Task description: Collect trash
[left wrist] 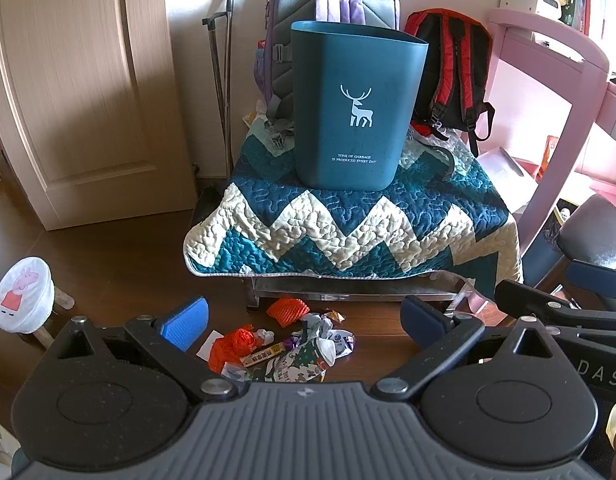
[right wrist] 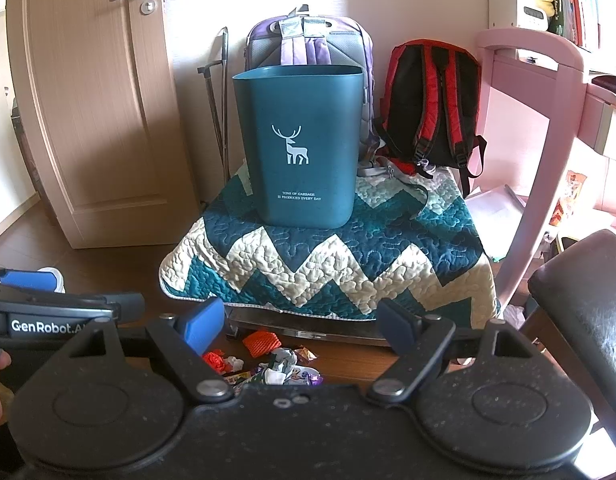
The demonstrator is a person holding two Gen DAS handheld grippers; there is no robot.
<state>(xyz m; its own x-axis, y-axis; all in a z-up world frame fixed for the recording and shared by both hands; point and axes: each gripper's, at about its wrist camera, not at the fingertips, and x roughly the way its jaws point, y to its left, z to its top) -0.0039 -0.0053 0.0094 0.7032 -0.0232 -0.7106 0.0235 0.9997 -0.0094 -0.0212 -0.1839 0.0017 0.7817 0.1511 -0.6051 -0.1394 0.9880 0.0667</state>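
A teal bin with a white deer (left wrist: 354,108) (right wrist: 301,148) stands upright on a low bench draped with a zigzag quilt (left wrist: 348,224) (right wrist: 328,264). On the brown floor before the bench lies a pile of trash (left wrist: 283,344) (right wrist: 267,364): orange foam net (left wrist: 287,310), crumpled orange wrapper (left wrist: 233,346), printed packets and paper. My left gripper (left wrist: 303,322) is open above the pile, nothing between its blue pads. My right gripper (right wrist: 301,328) is open too, held over the same pile, and shows at the right edge of the left wrist view.
A purple backpack (left wrist: 336,4) and a red-black backpack (left wrist: 452,72) lean on the wall behind the bin. A door (left wrist: 79,80) stands left, a pink desk frame (left wrist: 564,92) right, a dark stool (right wrist: 584,312) near right. A small pig-print stool (left wrist: 23,300) sits on the floor, left.
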